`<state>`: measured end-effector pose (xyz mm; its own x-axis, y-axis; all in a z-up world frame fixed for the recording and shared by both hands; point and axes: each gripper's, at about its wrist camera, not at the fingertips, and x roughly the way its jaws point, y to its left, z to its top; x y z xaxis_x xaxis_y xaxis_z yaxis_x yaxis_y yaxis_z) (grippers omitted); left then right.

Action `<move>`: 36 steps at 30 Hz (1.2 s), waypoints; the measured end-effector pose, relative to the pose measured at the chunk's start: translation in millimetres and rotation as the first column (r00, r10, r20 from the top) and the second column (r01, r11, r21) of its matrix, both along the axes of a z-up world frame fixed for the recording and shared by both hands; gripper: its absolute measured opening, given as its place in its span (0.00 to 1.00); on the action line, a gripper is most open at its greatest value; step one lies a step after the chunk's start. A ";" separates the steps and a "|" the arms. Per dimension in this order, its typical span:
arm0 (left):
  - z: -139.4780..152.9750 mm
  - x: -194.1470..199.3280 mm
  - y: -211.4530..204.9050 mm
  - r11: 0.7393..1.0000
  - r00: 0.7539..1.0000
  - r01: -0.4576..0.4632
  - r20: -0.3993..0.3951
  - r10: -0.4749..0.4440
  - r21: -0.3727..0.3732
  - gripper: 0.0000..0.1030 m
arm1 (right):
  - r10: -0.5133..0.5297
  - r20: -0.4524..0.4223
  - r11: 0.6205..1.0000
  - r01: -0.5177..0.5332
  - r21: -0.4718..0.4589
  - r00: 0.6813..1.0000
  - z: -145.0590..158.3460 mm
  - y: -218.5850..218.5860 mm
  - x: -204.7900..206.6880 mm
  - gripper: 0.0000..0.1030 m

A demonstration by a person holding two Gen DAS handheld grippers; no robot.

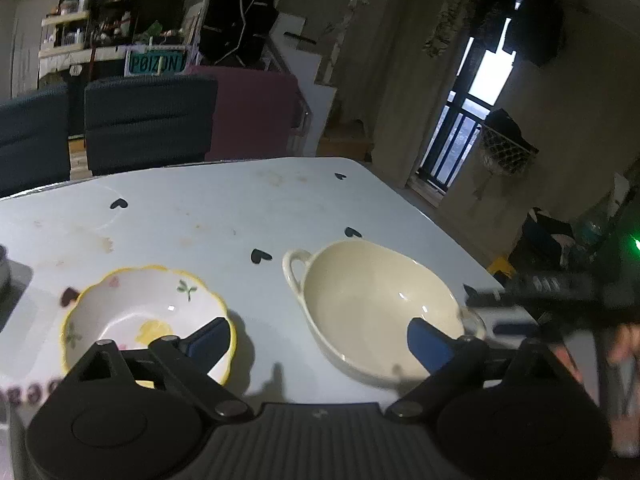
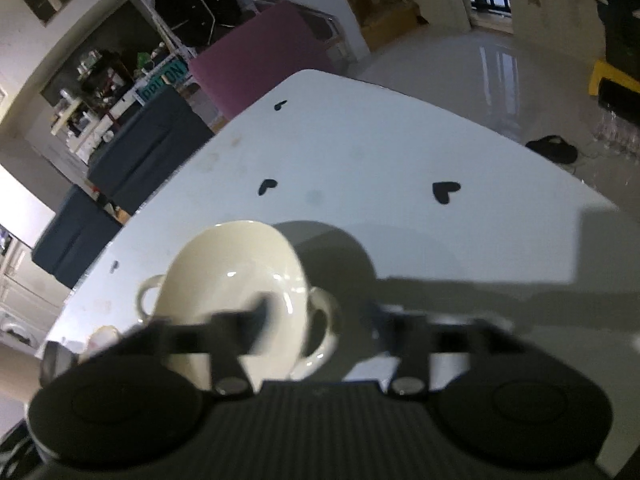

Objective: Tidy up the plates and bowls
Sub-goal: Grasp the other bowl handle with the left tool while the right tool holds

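Observation:
A cream two-handled bowl (image 1: 372, 312) stands on the white table (image 1: 224, 204) at the right. A small flowered bowl with a yellow scalloped rim (image 1: 136, 316) stands to its left. My left gripper (image 1: 316, 340) is open and empty, hovering above the gap between the two bowls. In the right wrist view the cream bowl (image 2: 232, 280) sits just ahead of my right gripper (image 2: 316, 320), which is open and blurred, with its left finger over the bowl and the bowl's right handle (image 2: 324, 328) between the fingers. The right gripper also shows at the right edge of the left wrist view (image 1: 560, 296).
Dark blue chairs (image 1: 148, 120) stand along the table's far side, with a maroon panel (image 1: 256, 112) behind. Black heart marks (image 2: 446, 192) dot the tabletop. The table's right edge (image 2: 520, 148) drops to a glossy floor. A grey object (image 1: 4, 268) sits at the left edge.

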<state>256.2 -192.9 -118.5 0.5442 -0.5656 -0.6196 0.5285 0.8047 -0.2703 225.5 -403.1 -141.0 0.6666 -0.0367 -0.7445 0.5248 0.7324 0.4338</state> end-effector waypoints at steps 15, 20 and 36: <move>-30.1 53.4 -18.6 1.000 0.997 -0.029 -0.075 0.029 -0.001 0.82 | 0.089 -0.081 0.995 -0.086 0.046 0.993 -25.5 -13.5 8.6 0.24; -44.6 61.5 -29.9 1.000 0.991 -0.009 -0.131 0.008 -0.001 0.64 | 0.080 -0.077 0.997 -0.081 -0.007 0.994 -22.9 -13.5 7.0 0.23; -65.4 72.4 -50.5 1.000 0.972 -0.009 -0.236 0.006 -0.014 0.23 | 0.171 -0.079 0.973 -0.181 -0.141 0.982 -22.4 -10.9 17.1 0.32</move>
